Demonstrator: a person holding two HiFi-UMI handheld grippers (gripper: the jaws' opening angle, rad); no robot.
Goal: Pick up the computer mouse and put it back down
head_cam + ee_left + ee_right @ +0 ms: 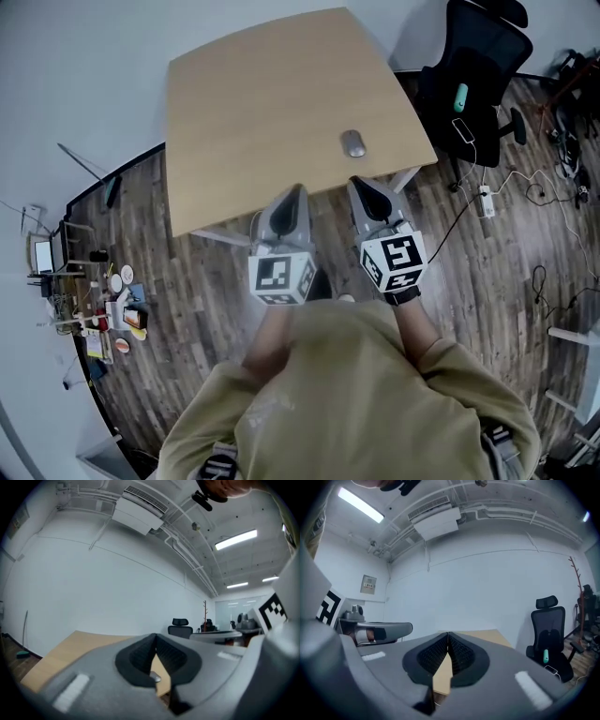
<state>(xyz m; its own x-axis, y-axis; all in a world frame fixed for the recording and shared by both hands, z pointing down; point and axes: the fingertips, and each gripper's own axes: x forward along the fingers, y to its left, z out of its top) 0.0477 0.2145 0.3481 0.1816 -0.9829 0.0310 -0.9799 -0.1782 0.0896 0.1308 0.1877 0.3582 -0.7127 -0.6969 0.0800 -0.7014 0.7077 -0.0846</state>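
A grey computer mouse (353,143) lies near the front edge of the light wooden table (253,103). Both grippers are held level just short of that edge, over the floor. My right gripper (359,184) is shut with nothing in it, its tips a little in front of the mouse. My left gripper (296,192) is shut and empty too, to the left of the mouse. In the left gripper view the jaws (155,636) meet at their tips, and the mouse (155,678) shows small through the gap below them. In the right gripper view the closed jaws (448,634) frame only the table top (442,677).
A black office chair (473,84) with a phone on its seat stands right of the table. A power strip (485,202) and cables lie on the wooden floor beside it. Small clutter and a shelf (108,309) sit at the left wall.
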